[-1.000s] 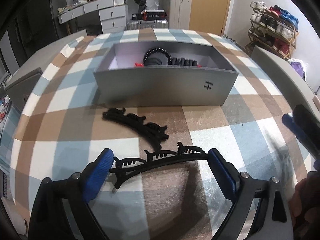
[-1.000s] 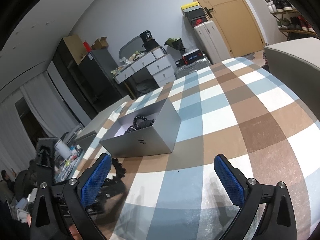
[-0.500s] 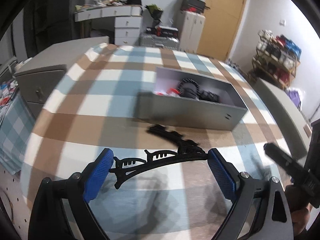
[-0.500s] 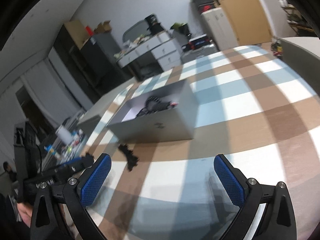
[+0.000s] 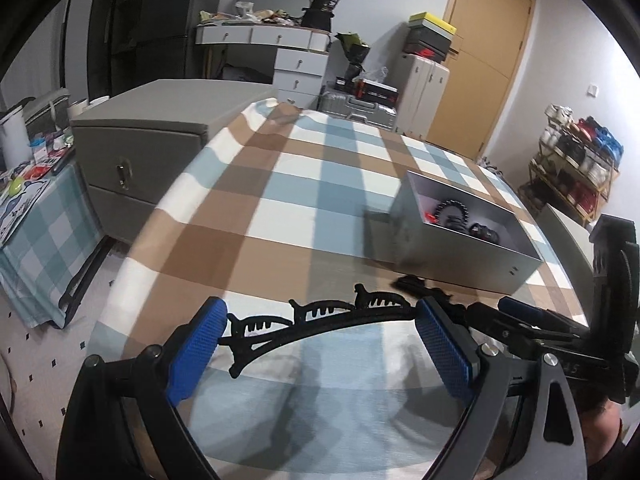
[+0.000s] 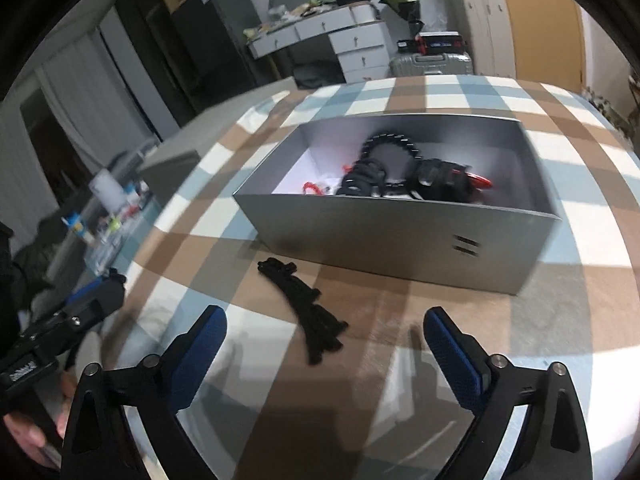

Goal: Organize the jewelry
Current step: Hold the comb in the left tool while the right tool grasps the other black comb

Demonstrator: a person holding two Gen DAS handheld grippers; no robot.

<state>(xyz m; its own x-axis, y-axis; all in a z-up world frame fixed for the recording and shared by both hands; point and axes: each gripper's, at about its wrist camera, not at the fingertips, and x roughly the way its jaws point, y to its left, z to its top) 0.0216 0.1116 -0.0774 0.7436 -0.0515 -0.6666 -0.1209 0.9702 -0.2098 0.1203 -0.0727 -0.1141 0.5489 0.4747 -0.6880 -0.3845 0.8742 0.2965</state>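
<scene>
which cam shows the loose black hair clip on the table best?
Right wrist: the hair clip lies whole and unobstructed in front of the grey box. Left wrist shows only a blurred end of it beside the right gripper.

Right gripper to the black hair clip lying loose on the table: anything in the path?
Nothing visible. The right gripper is open and empty; only bare checked tablecloth lies between it and the black hair clip, which sits in front of the grey box.

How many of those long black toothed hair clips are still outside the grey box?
2. One long black clip spans the left gripper between its blue pads. The other clip lies on the checked cloth before the grey box. Any inside the box are hidden among tangled items.
</scene>
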